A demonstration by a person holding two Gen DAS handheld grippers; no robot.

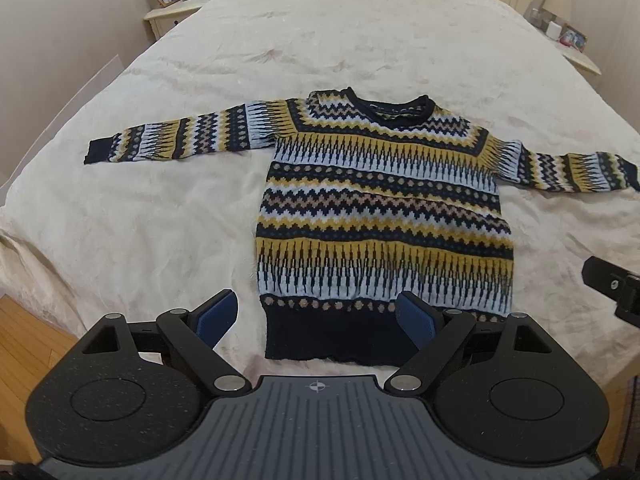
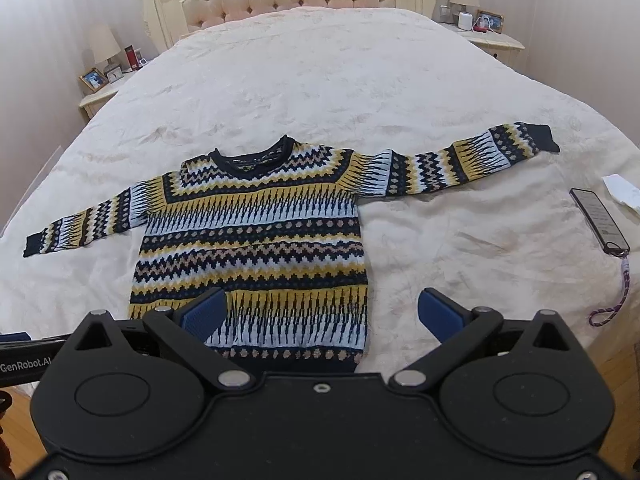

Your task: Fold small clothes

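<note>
On the bed [image 2: 320, 80], beside the flat sweater [image 2: 256, 236], lie a phone [image 2: 599, 219] and a tissue [image 2: 624, 190]; both grippers' fingers [image 1: 218, 316] gape wide, empty.

The sweater [image 1: 384, 216] is knitted in bands of navy, mustard yellow, pale blue and tan, with zigzags, dots and spiked stripes; its collar, cuffs and hem are plain navy. The bedspread [image 1: 280, 40] is cream. Blue pads [image 2: 204, 314] are set in black grippers.
</note>
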